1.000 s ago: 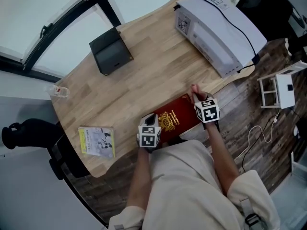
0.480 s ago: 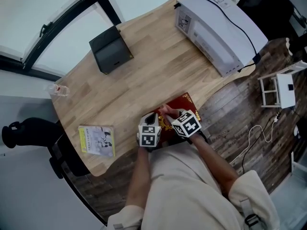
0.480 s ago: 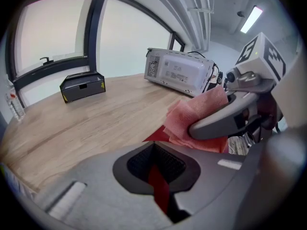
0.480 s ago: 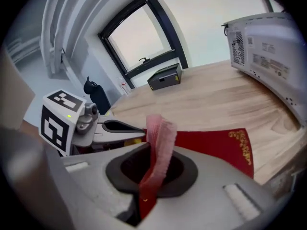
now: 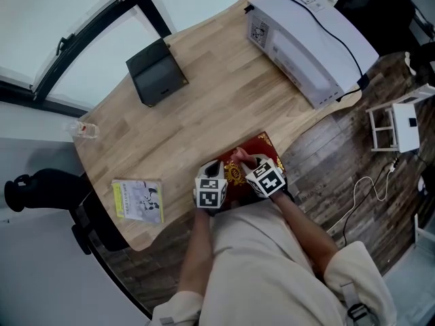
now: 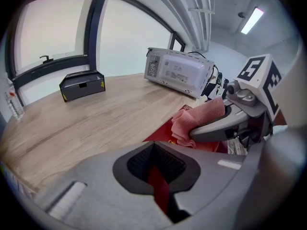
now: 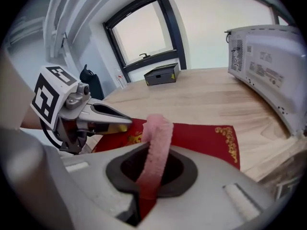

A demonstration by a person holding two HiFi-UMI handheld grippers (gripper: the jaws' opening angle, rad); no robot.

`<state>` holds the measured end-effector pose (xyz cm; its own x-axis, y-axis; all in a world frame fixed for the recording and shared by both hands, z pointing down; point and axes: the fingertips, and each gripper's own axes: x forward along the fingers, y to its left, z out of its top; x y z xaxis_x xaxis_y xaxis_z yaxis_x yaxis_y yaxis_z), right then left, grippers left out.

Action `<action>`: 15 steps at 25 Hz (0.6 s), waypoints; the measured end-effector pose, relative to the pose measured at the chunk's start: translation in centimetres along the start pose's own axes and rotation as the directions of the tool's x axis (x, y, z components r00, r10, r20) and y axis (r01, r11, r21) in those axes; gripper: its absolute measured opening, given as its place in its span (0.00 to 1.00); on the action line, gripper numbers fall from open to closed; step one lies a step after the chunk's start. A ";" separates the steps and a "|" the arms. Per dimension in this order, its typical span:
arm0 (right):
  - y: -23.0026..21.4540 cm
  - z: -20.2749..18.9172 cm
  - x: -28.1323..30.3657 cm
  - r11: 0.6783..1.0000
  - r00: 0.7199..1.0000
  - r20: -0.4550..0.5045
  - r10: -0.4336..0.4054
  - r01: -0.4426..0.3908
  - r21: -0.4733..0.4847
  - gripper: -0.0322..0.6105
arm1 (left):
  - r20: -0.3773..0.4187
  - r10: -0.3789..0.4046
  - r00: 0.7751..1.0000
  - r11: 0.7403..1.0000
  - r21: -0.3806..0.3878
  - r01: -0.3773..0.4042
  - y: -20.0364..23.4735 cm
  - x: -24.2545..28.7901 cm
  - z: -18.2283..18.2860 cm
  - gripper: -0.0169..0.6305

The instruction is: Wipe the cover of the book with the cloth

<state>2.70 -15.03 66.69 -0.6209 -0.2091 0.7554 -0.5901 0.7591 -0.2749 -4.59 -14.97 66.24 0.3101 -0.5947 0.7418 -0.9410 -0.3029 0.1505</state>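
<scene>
Head view: red book [image 5: 262, 147] at the table's [image 5: 204, 100] near edge; left gripper view: left gripper [image 6: 158, 181] clamps its cover, we judge to steady it; right gripper view: right gripper [image 7: 146, 176] pinches the pink cloth [image 7: 157, 138] over it for wiping.

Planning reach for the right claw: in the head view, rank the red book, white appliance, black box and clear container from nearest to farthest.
1. The red book, directly under the right claw and its cloth.
2. The white appliance, table's far right.
3. The black box, far left.
4. The clear container, left edge.
</scene>
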 end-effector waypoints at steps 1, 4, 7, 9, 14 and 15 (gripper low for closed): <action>-0.6 -0.1 -0.3 1.000 1.000 0.008 -0.009 0.009 0.012 0.09 | 0.000 0.001 1.000 1.000 0.001 -0.001 0.0 0.0 0.1 0.04; -2.1 -0.5 -1.2 0.999 0.999 0.021 -0.046 0.046 0.015 0.09 | -0.002 0.004 1.000 1.000 0.001 -0.004 0.0 0.0 0.0 0.04; -3.9 -1.1 -2.2 0.996 0.995 0.028 -0.093 0.092 0.018 0.09 | -0.003 0.002 1.000 1.000 0.001 -0.002 0.0 0.0 -0.1 0.04; -5.3 -1.2 -2.9 0.992 0.991 0.039 -0.125 0.124 0.038 0.09 | 0.000 0.002 1.000 1.000 0.003 -0.002 0.1 0.0 0.0 0.04; -8.6 -1.6 -4.7 0.981 0.982 0.047 -0.183 0.179 0.074 0.09 | 0.007 0.013 1.000 1.000 0.008 -0.013 0.1 0.0 -0.1 0.04; -9.1 -1.7 -5.0 0.979 0.980 0.048 -0.194 0.190 0.077 0.09 | 0.007 0.015 1.000 1.000 0.010 -0.015 0.0 0.0 -0.1 0.04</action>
<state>12.08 -19.85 66.40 -0.5191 -0.3818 0.7647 -0.7353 0.6557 -0.1718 -4.63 -14.91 66.27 0.2966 -0.6047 0.7392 -0.9443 -0.3013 0.1324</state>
